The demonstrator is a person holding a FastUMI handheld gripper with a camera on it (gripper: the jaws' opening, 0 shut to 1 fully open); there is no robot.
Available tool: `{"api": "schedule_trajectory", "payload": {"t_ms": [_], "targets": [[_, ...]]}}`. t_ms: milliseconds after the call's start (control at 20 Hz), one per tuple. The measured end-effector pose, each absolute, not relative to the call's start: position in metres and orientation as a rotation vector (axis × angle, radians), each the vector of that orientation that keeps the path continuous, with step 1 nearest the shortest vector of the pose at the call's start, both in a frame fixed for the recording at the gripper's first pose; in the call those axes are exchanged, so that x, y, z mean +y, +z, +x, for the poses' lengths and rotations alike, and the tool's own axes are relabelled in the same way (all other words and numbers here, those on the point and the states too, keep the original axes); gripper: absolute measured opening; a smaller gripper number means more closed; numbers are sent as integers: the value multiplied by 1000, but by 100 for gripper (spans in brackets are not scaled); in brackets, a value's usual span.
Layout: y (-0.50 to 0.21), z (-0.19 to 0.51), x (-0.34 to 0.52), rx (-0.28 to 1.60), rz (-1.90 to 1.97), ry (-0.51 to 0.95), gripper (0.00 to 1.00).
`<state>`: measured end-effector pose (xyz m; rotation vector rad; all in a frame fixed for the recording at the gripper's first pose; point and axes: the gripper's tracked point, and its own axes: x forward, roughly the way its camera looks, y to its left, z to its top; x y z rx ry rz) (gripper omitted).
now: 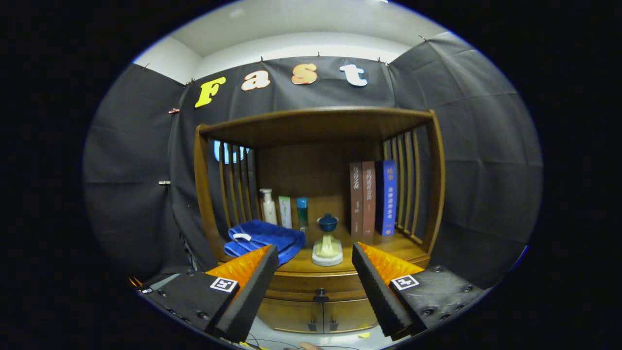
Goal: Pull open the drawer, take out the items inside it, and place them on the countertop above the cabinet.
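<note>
While jaws [315, 272] gape wide, empty | drawer [318, 282] shut, between them | book [388, 197] spine lettering unreadable

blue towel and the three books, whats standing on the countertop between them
In the gripper view, a small lamp-like ornament stands between the blue towel and the books, beyond the open gripper.

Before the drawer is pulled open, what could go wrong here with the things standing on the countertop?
1. The tongs are open and apart from the drawer knob; closing off-centre on so small a knob may slip.
2. The lamp-like ornament stands near the countertop's front edge, just above the drawer; a jerky pull might topple it.
3. The blue towel, bottles and books leave little free space for the items.
</note>
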<state>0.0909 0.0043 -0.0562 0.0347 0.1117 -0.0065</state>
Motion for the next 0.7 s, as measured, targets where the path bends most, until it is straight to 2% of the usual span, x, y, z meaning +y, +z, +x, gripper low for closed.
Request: {"api": "schedule_trajectory", "payload": {"t_ms": [300, 700], "targets": [[-15, 51, 9, 65, 61, 16, 99], [-2, 36, 3, 56, 73, 26, 99]]}}
